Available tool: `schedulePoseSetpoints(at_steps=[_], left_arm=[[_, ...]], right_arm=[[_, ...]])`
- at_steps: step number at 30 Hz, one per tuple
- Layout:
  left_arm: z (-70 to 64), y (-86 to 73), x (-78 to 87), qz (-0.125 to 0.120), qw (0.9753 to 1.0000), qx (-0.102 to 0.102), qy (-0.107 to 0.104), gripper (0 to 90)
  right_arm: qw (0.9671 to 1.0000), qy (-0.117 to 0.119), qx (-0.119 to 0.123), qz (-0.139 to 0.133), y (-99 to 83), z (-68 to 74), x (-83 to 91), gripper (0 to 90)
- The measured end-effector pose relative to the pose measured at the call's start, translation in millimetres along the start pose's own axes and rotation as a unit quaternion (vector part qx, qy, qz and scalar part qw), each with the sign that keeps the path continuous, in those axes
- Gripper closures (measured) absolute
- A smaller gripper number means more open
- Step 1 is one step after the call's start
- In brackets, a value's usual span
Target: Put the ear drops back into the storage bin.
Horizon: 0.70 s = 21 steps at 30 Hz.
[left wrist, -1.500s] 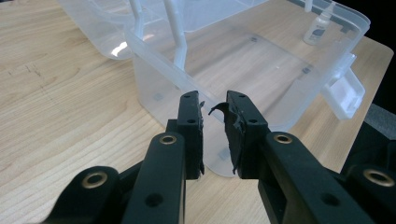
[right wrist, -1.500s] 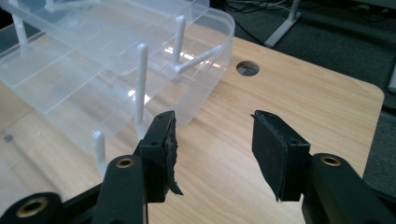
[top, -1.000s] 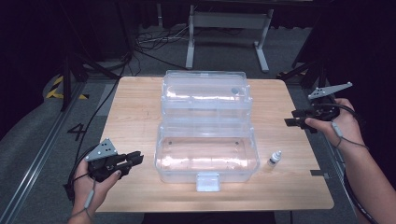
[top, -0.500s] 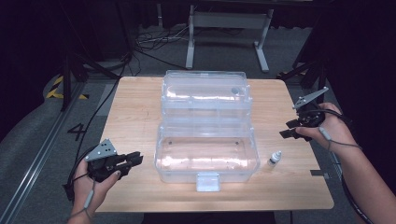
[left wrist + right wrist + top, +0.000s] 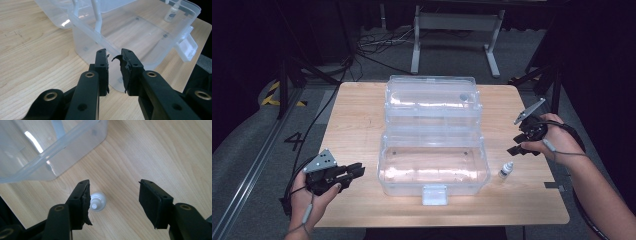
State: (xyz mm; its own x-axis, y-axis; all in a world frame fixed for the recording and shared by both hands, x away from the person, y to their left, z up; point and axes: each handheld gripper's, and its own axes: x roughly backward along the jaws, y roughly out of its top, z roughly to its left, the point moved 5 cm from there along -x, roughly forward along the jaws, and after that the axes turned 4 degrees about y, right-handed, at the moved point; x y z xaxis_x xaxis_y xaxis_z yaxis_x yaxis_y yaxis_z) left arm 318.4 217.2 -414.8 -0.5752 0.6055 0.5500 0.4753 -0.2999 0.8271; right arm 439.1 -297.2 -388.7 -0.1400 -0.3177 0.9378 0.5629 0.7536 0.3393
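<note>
- We see a clear plastic box mid-table, its lid thrown open toward the far side — a white latch on its near wall.
- We see the wooden table bare at left.
- Cables trail across the far floor.

Pale wood, clear plastic, black jaws

The tabletop is showing light wood grain; the box is looking clear and colourless; the small bottle is showing white; the left hand-held gripper and the right hand-held gripper are showing black.
</note>
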Motion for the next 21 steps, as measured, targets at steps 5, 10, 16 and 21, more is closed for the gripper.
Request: schedulePoseSetpoints(at_steps=[5,10,16,21], left_arm=[[-0.2,0.1,0.2,0.000,1.0000,0.000,0.000,76.3],[-0.1,0.0,0.4,0.000,1.0000,-0.001,0.000,76.3],[-0.1,-0.2,0.3,0.001,1.0000,0.000,-0.001,76.3],[0.1,-0.3,-0.1,0.000,1.0000,0.001,-0.001,76.2]], right_arm=[[0.9999,0.005,0.004,0.013,-1.0,2.9,-5.7,42.0],[0.9994,0.012,0.016,0.028,-2.1,7.5,-10.6,41.7],[0.9980,0.021,0.031,0.051,-4.0,13.8,-16.7,41.6],[0.9957,0.021,0.061,0.067,-4.0,16.3,-25.0,42.8]])
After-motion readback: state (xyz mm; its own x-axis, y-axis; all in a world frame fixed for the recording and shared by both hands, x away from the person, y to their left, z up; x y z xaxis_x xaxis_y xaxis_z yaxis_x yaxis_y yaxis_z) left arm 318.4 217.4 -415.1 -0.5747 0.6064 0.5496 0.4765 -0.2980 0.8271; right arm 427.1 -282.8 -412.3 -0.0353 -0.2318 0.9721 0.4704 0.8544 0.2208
